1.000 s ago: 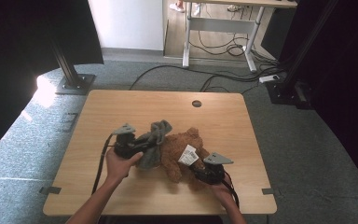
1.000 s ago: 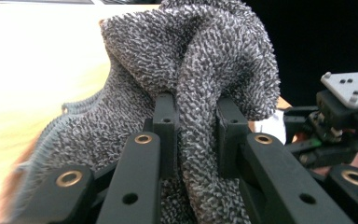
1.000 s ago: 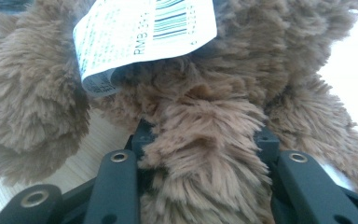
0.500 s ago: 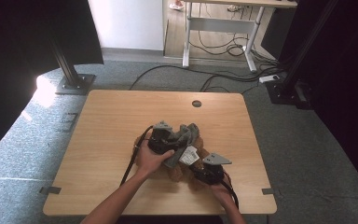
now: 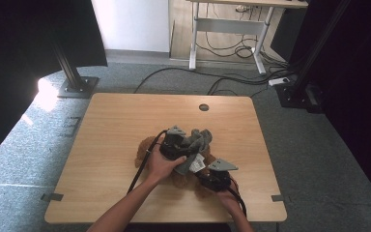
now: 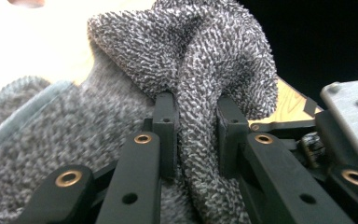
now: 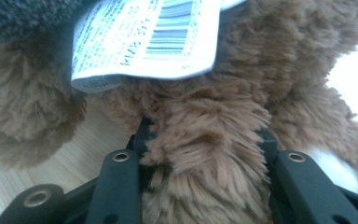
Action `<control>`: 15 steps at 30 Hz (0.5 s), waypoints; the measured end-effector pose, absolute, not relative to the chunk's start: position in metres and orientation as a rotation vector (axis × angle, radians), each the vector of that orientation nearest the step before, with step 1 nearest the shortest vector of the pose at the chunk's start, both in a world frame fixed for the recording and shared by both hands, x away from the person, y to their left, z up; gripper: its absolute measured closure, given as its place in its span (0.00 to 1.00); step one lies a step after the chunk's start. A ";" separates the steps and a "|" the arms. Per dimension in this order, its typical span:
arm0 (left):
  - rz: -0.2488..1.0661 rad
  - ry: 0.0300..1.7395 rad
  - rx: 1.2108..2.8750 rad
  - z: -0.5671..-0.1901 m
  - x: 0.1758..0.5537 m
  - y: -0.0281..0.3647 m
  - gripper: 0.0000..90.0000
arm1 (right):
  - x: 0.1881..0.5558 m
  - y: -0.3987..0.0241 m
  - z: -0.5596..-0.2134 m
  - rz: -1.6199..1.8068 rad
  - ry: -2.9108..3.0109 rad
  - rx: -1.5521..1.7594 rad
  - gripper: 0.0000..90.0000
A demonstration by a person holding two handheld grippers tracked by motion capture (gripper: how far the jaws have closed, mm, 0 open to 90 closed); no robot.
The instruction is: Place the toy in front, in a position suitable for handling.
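High view: brown plush toy [image 5: 186, 171] lies mid-table [image 5: 116, 125], near the front edge, w/ grey knit garment [image 5: 198, 142] draped over it. We judge both light, soft, floppy; best pinched at a fold or limb.

Left gripper view: left gripper [image 6: 196, 133] jaws clamped on a bunched rope of coarse grey knit.

Right gripper view: right gripper [image 7: 203, 140] jaws squeezing a shaggy brown limb; paper barcode tag [image 7: 147, 39] hangs above.

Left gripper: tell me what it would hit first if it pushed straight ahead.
The left gripper is shut on a fold of the grey knitted garment, so pushed straight ahead it would press deeper into that knit first. Beyond it there seems to be bare wooden table, though depth is unclear.
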State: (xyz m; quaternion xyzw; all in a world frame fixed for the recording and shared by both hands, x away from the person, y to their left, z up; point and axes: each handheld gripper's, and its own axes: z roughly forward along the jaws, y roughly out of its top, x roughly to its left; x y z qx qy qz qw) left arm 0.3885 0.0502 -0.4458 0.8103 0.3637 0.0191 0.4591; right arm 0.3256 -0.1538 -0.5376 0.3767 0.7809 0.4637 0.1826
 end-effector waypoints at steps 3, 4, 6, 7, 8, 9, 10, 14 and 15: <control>0.072 0.918 1.997 -0.445 0.389 0.058 0.82 | 0.327 -0.155 -0.538 1.311 2.208 1.067 0.66; 0.082 0.923 1.999 -0.445 0.389 0.061 0.82 | 0.327 -0.155 -0.538 1.311 2.208 1.067 0.66; 0.106 0.938 2.006 -0.444 0.388 0.071 0.82 | 0.327 -0.155 -0.538 1.308 2.211 1.065 0.66; 0.112 0.946 2.007 -0.444 0.388 0.077 0.82 | 0.327 -0.155 -0.538 1.308 2.211 1.067 0.66; 0.119 0.958 2.003 -0.445 0.388 0.083 0.82 | 0.326 -0.155 -0.539 1.307 2.212 1.066 0.66; 0.123 0.975 1.998 -0.446 0.389 0.090 0.82 | 0.327 -0.156 -0.539 1.309 2.211 1.066 0.66; 0.125 0.988 1.993 -0.447 0.389 0.097 0.82 | 0.327 -0.156 -0.539 1.311 2.210 1.069 0.66; 0.121 1.030 1.960 -0.453 0.388 0.123 0.82 | 0.327 -0.156 -0.539 1.312 2.209 1.071 0.66; 0.120 1.030 1.954 -0.453 0.386 0.129 0.82 | 0.327 -0.156 -0.539 1.313 2.209 1.072 0.66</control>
